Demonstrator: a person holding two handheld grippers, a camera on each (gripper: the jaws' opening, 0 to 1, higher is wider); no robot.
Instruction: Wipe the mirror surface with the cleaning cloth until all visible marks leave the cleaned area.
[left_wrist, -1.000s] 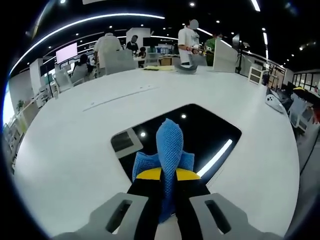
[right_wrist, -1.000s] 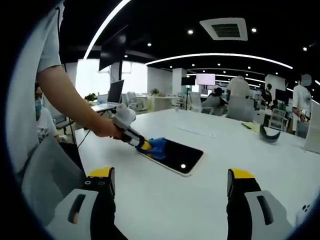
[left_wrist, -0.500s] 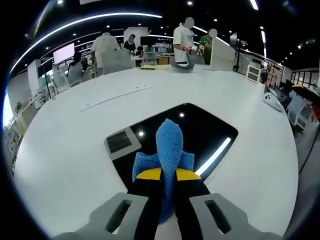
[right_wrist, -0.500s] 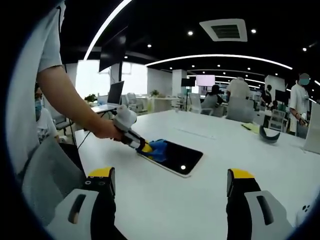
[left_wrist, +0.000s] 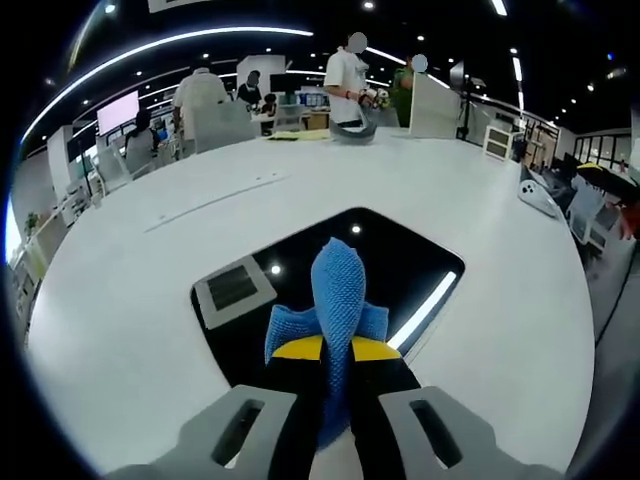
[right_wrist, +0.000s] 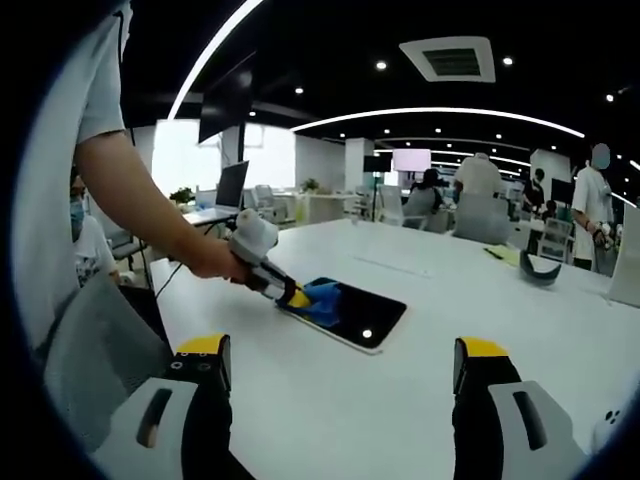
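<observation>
We are pinching the blue cleaning cloth (left_wrist: 340, 300) between the pressed-together jaws of our left hand-held gripper (left_wrist: 338, 352), its folded end sticking up past the yellow tips. The cloth is lying on the near edge of the dark mirror (left_wrist: 400, 275), which is resting flat on the white bench (left_wrist: 130, 330) and reflecting ceiling lights and a bright strip. In the right gripper view, we are seeing that same left hand-held gripper (right_wrist: 291, 293), held by a person's hand (right_wrist: 215, 260), pressing the cloth (right_wrist: 322, 296) onto the near-left end of the mirror (right_wrist: 358, 315). Our right hand-held gripper (right_wrist: 338, 385) is hovering over the bench (right_wrist: 330, 400), jaws spread wide and holding nothing, well apart from the mirror. People are standing and sitting at far desks in the background.
</observation>
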